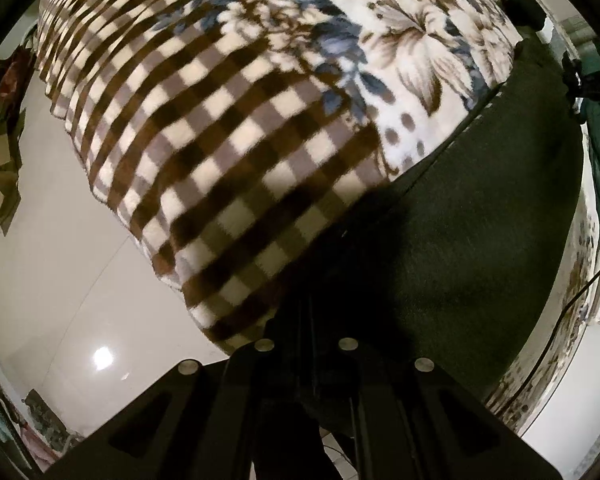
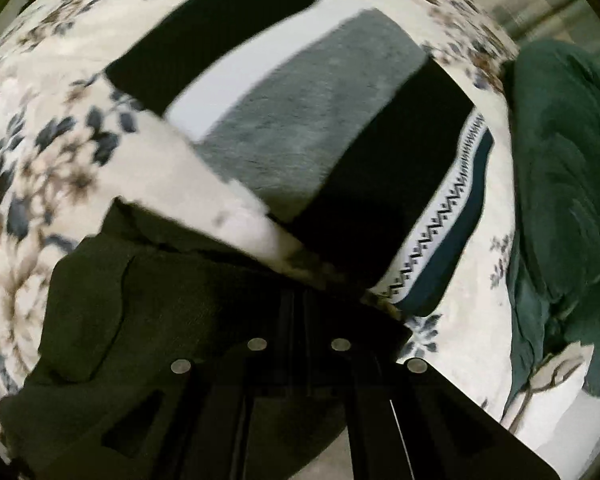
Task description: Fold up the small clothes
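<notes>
1. Both grippers sit over a bed with a floral-and-checked blanket [image 1: 228, 128].
2. Left gripper [image 1: 306, 312]: fingers drawn together, pinching the edge of a dark green garment [image 1: 480, 240] lying on the blanket at the bed's edge.
3. Right gripper [image 2: 298, 304]: fingers drawn together on the same garment [image 2: 112, 300].
4. Folded striped clothes [image 2: 312, 128] lie just beyond; teal cloth [image 2: 560, 184] heaped at right.

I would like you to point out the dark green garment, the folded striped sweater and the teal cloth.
dark green garment [image 2: 148, 320]: right wrist view, on its flat middle part.
folded striped sweater [image 2: 312, 120]: right wrist view, on the grey band.
teal cloth [image 2: 568, 168]: right wrist view, on its creased upper part.
</notes>
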Available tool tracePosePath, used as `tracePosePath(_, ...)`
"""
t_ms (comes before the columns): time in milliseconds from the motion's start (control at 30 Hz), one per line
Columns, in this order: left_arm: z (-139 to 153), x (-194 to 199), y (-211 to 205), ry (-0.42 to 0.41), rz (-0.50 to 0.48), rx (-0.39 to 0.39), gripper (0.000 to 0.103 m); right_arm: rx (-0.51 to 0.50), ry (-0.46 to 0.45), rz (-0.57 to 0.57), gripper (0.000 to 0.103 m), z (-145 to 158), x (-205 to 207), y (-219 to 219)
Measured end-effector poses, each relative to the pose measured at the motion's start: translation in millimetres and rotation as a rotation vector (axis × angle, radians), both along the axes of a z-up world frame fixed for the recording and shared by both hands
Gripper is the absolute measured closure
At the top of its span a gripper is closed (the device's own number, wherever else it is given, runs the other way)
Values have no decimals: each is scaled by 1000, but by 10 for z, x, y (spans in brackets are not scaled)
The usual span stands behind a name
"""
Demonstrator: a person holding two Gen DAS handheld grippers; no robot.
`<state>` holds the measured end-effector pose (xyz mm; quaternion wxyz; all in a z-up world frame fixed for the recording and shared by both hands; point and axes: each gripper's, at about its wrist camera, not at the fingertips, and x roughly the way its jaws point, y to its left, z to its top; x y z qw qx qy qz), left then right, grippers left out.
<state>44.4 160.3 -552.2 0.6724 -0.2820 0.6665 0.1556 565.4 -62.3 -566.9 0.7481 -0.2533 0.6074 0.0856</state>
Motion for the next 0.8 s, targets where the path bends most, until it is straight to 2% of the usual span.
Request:
tracePosePath(67,5,47,-15,4,-10,4,102,-40,-23,-29,102,-77,117,46)
tracePosePath(133,-9,84,-24,10,-14,3,102,-80,-7,-92,103,-227,259,89)
tracePosePath(167,-24,101,-25,11,-13,0,102,-62,30,-126,103,-287,236,144)
tracePosePath(200,-27,110,-24,9,-15,-1,102,9,59,-176,103,-258,268,112)
tracePosePath(267,-23,128,-40,7,-32,4,101,88,56,-193,103,-99,240,129)
tracePosePath(300,-20,133,-42,6,-37,6,101,137,54,-175,100,10,203,176)
tracePosePath(367,-30,152,-77,7,-50,11,101,229,49,-122,80,184,104,293)
tracePosePath(400,-37,164,-88,7,-50,11,101,266,49,-93,57,223,55,380)
tracePosePath(433,-51,181,-92,8,-47,9,102,284,77,-49,50,192,3,505)
tracePosePath(533,-76,208,-96,7,-47,9,102,212,191,37,50,-104,-45,843)
tracePosePath(600,-52,237,-91,3,-55,14,102,137,206,52,50,-304,-35,948)
tracePosePath(700,10,281,-142,-1,-68,24,102,91,154,57,93,-362,-119,978)
tracePosePath(800,59,305,-216,-8,-72,28,102,68,55,78,94,-209,-289,974)
